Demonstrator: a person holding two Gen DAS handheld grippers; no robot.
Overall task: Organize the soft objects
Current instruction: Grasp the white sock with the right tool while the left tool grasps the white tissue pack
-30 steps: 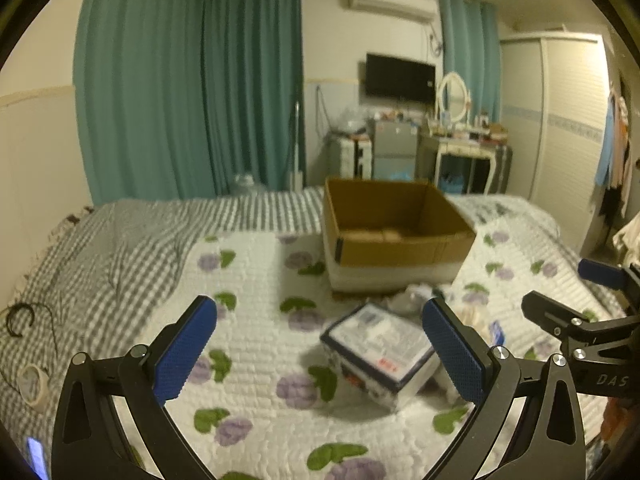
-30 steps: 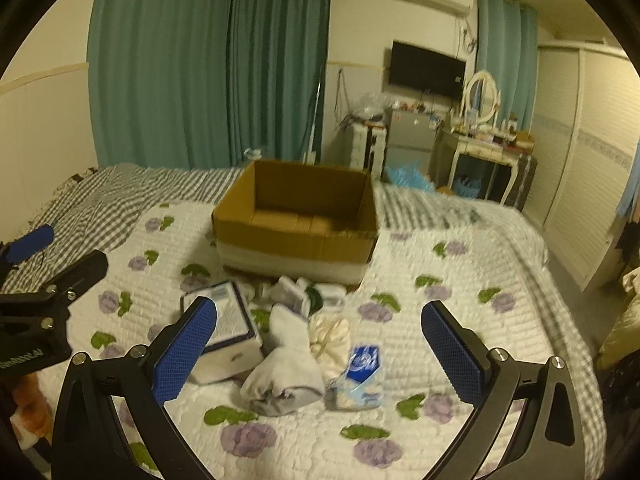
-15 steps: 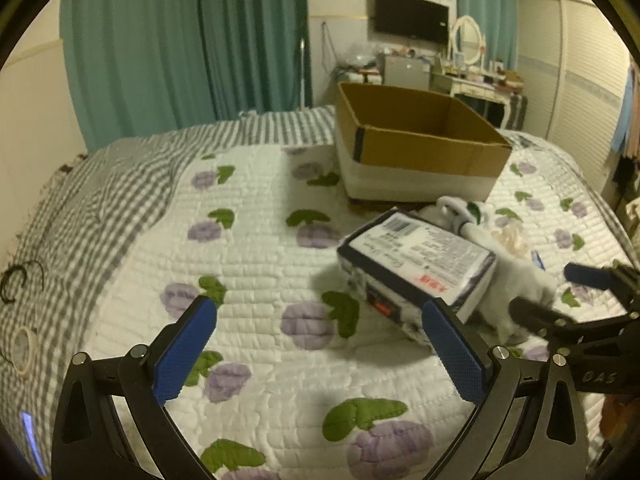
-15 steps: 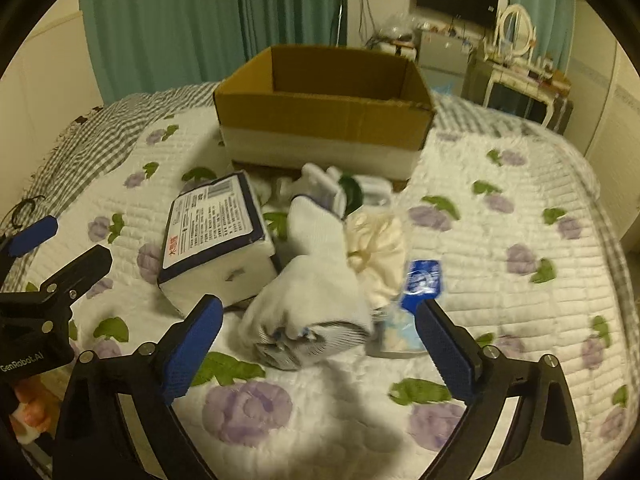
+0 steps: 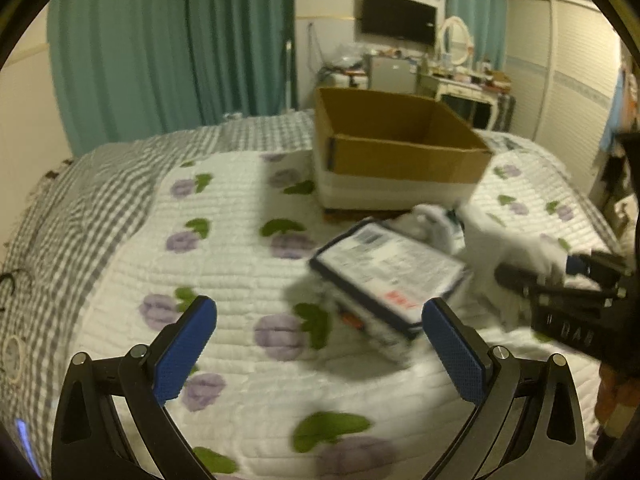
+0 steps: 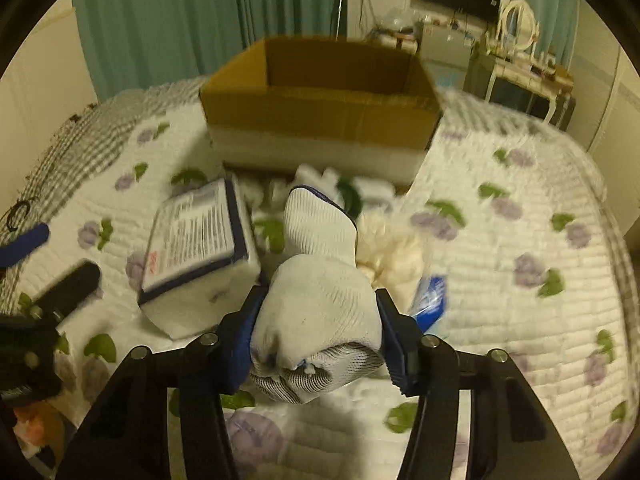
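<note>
While both wrist views are a bit motion-blurred, the layout reads fine:

Right tongs (image 6: 318, 330): clamped on a bundled white knit glove (image 6: 320, 280), blue pads pressing both sides (grey-patterned part bulges out at the near end).
Left tongs (image 5: 318, 344): spread wide, nothing between the pads, hovering over the quilt.
Glove location: above the flowered quilt (image 6: 500, 240), in front of the cardboard box; cuff end points toward the box.
Cardboard box (image 6: 320, 96): open-topped, sits on the bed behind the pile; nothing visible inside from either view.
Tissue pack (image 5: 386, 274): white with dark blue edging, lies tilted on the quilt just left of the glove.
Rest of pile: cream soft item (image 6: 390, 248) just right of the glove, small blue-and-white packet (image 6: 430, 298) beside the right pad, more white pieces (image 6: 320, 178) against the box front.
Bed: grey checked cover (image 5: 80, 208) along the left side.
</note>
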